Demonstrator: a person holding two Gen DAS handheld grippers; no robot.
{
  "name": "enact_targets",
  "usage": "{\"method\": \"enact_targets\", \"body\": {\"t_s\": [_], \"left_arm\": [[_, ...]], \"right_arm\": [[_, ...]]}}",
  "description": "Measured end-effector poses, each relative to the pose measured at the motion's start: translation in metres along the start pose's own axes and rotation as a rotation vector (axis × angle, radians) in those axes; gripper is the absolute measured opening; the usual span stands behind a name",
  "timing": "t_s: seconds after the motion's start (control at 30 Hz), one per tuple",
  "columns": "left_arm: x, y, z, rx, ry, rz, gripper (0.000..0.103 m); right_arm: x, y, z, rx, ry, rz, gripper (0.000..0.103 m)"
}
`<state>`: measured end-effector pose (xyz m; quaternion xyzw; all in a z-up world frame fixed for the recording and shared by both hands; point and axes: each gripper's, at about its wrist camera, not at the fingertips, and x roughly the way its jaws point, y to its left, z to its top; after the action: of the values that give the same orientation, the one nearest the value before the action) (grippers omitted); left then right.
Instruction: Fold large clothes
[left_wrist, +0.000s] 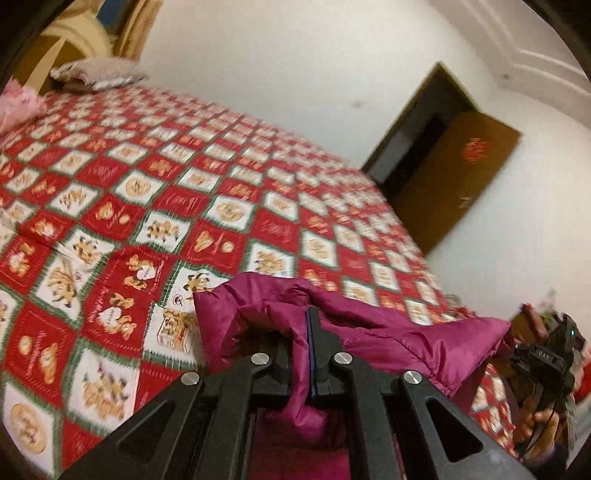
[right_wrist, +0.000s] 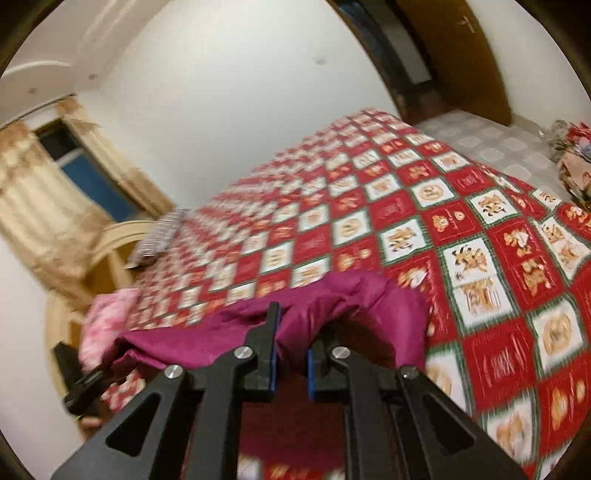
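**Barely begun: magenta jacket lifted by both grippers over the bed**

Nearest in each wrist view, the magenta jacket (left_wrist: 388, 332) hangs bunched between the two tools, above the near edge of the bed (left_wrist: 221, 192). The left gripper (left_wrist: 309, 354) is pressed together on a fold of the padded fabric; the right gripper (right_wrist: 291, 354) pinches another bunch of it, its blue pads held slightly apart by the cloth. Judging by the rumpled, rounded shape, nothing is folded yet: the garment has only been gathered up, and spreading it flat, bringing in the sleeves and doubling the body all seem left to do.

Beyond the jacket, the red-and-white patterned bedspread (right_wrist: 461, 221) lies mostly bare, giving room to lay the garment down. A pink bundle (left_wrist: 18, 107) sits by the bed's far left corner, beside a grey pillow (left_wrist: 96, 75) at the headboard; neither looks in the way. Farther off are a curtained window (right_wrist: 85, 173), white walls and a brown door (left_wrist: 461, 177).
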<state>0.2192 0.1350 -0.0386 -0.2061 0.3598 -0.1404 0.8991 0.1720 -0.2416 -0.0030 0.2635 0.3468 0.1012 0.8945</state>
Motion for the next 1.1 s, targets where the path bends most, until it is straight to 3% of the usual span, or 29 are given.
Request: {"method": "enact_targets", "body": {"t_s": [0.13,0.23,0.3,0.37,0.5,0.6,0.73,0.8,0.87,0.97,1.03,1.1], "left_arm": [[0.051,0.006,0.002,0.024,0.039,0.132,0.005],[0.081,0.020,-0.003,-0.005,0.079,0.149,0.005],[0.093,0.029,-0.004,-0.039,0.106,0.115,0.006],[0.100,0.043,-0.004,-0.102,0.132,0.030,0.006],[0.099,0.072,0.005,-0.254,0.172,-0.151,0.009],[0.085,0.076,0.020,-0.286,0.171,-0.212,0.014],[0.060,0.062,0.041,-0.225,0.135,-0.199,0.031],[0.044,0.055,0.046,-0.182,0.073,-0.156,0.062],[0.025,0.049,0.049,-0.149,-0.026,-0.105,0.079],[0.010,0.039,0.050,-0.135,-0.123,-0.039,0.080],[0.024,0.009,0.044,-0.019,-0.105,0.021,0.080],[0.047,-0.037,0.024,0.169,-0.071,0.081,0.080]], "right_arm": [[0.065,-0.031,0.002,0.025,0.020,-0.097,0.014],[0.096,-0.043,-0.002,0.019,0.000,-0.154,0.018],[0.108,-0.053,-0.006,0.048,-0.021,-0.169,0.027],[0.116,-0.063,-0.010,0.091,-0.033,-0.177,0.037],[0.124,-0.081,-0.018,0.131,-0.046,-0.152,0.074],[0.120,-0.084,-0.017,0.150,-0.051,-0.122,0.084],[0.102,-0.081,-0.005,0.169,-0.083,-0.053,0.085],[0.075,-0.074,0.003,0.163,-0.156,-0.026,0.085],[0.044,-0.065,0.008,0.126,-0.219,-0.044,0.085],[0.021,-0.037,0.005,-0.003,-0.206,-0.092,0.086],[0.029,-0.012,-0.001,-0.101,-0.160,-0.126,0.081],[0.037,0.018,-0.008,-0.211,-0.121,-0.164,0.064]]}}
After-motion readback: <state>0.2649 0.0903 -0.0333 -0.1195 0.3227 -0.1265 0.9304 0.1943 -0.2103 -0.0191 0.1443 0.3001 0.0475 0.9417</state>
